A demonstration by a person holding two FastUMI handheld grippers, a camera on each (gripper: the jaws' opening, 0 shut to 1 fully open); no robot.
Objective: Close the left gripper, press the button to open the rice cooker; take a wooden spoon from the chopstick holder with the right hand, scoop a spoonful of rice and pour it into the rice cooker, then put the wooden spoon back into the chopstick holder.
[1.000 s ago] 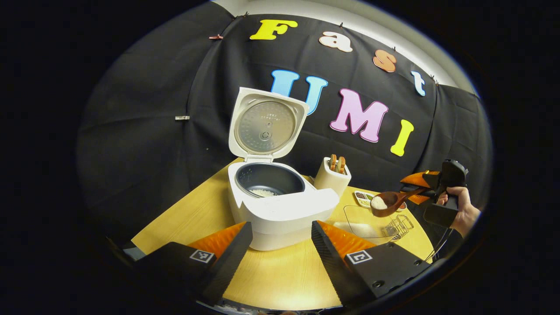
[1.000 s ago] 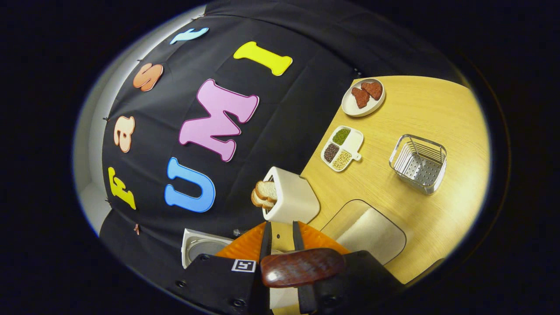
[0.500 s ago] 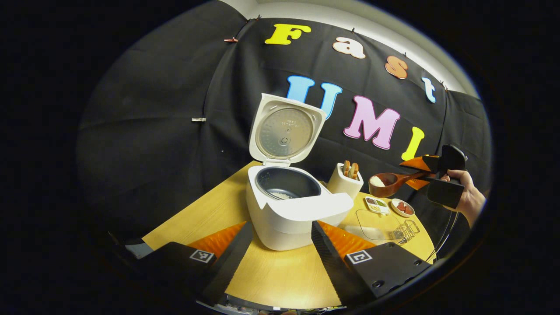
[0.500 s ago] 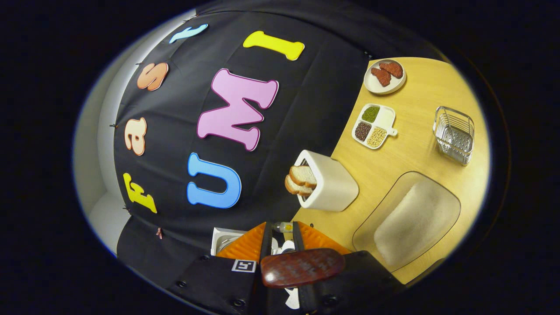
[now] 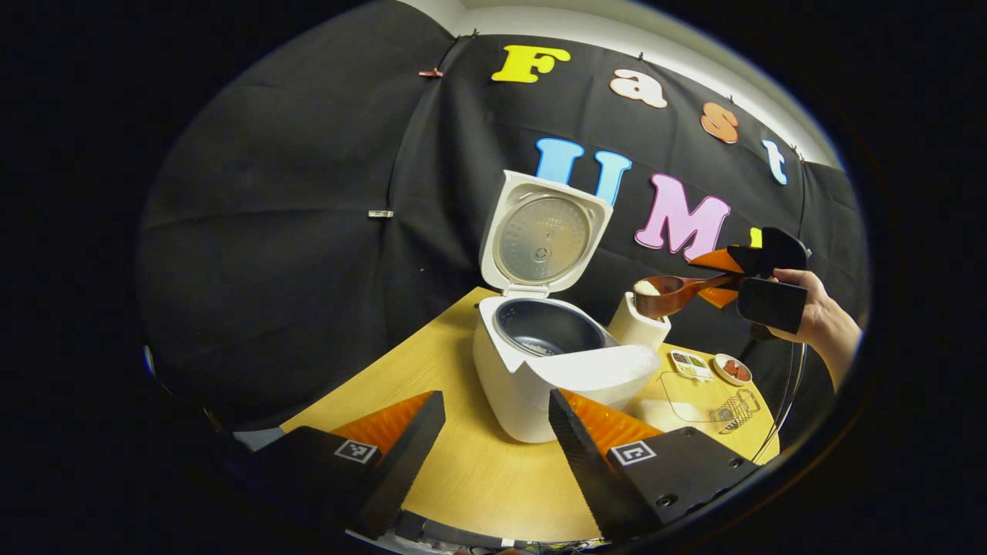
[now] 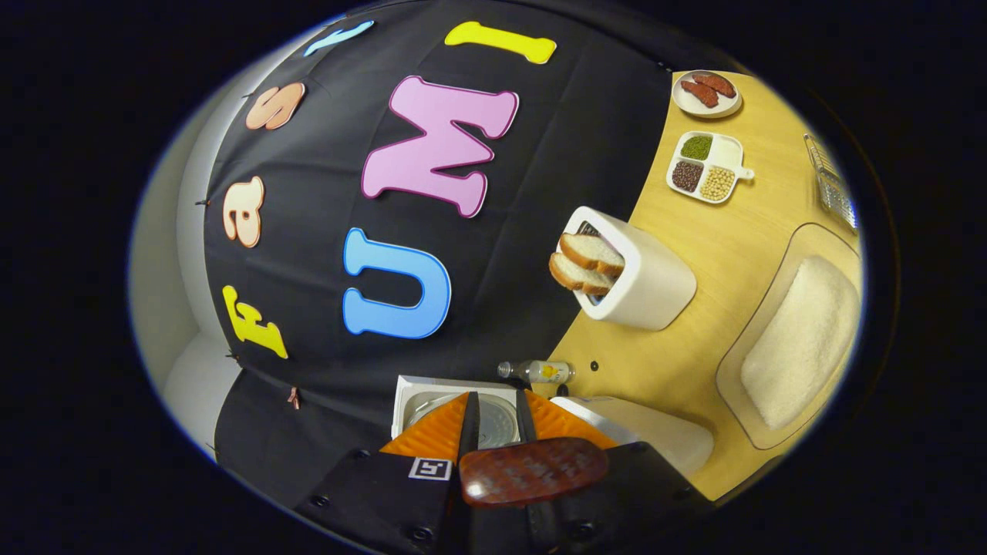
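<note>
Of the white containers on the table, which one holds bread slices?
The tall white holder behind the rice cooker; two bread slices stick out of its top, unlike the divided dish of grains.

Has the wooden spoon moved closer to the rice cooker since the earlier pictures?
Yes. In the left gripper view the wooden spoon, with rice in it, has risen from above the tray toward the rice cooker, now beside the open lid.

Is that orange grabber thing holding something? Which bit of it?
Yes. The right gripper holds the wooden spoon by its handle end, bowl with rice pointing out. The left gripper is open and holds nothing.
</note>
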